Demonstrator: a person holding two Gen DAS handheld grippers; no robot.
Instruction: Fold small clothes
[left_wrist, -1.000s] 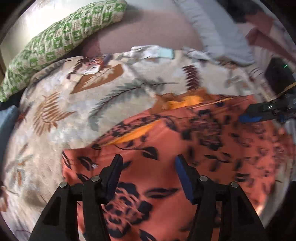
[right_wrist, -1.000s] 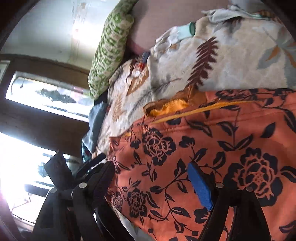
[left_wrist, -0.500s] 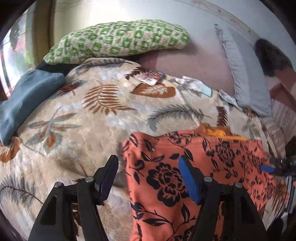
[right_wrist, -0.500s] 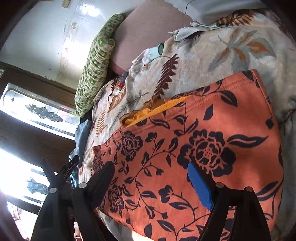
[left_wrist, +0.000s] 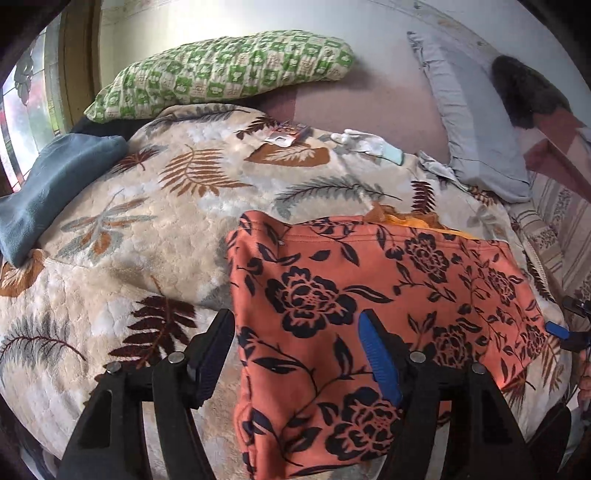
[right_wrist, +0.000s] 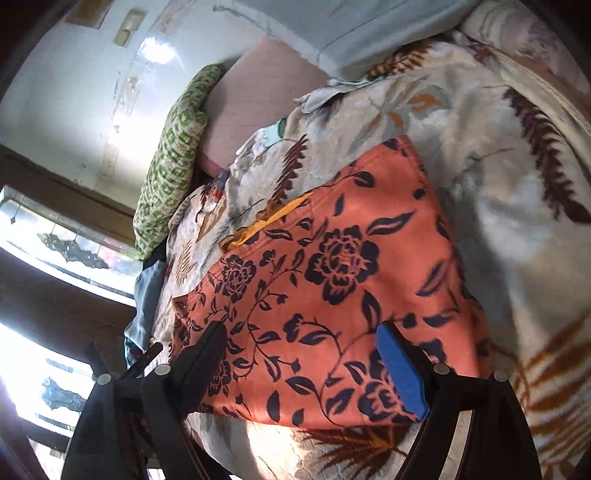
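Both the left gripper (left_wrist: 297, 354) and right gripper (right_wrist: 301, 363) hover spread apart over the orange black-flowered fleece garment (left_wrist: 369, 314) (folded flat); a clumsy pinch could drag its layers askew on the plush leaf-patterned blanket (left_wrist: 147, 229)

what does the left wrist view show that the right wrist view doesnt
Only the left wrist view shows the dark furry thing by the grey pillow, the striped cloth, and the right claw at the garment's far edge. Only the right wrist view shows the windows. Both show the orange floral garment flat on the leaf blanket, and the green pillow.
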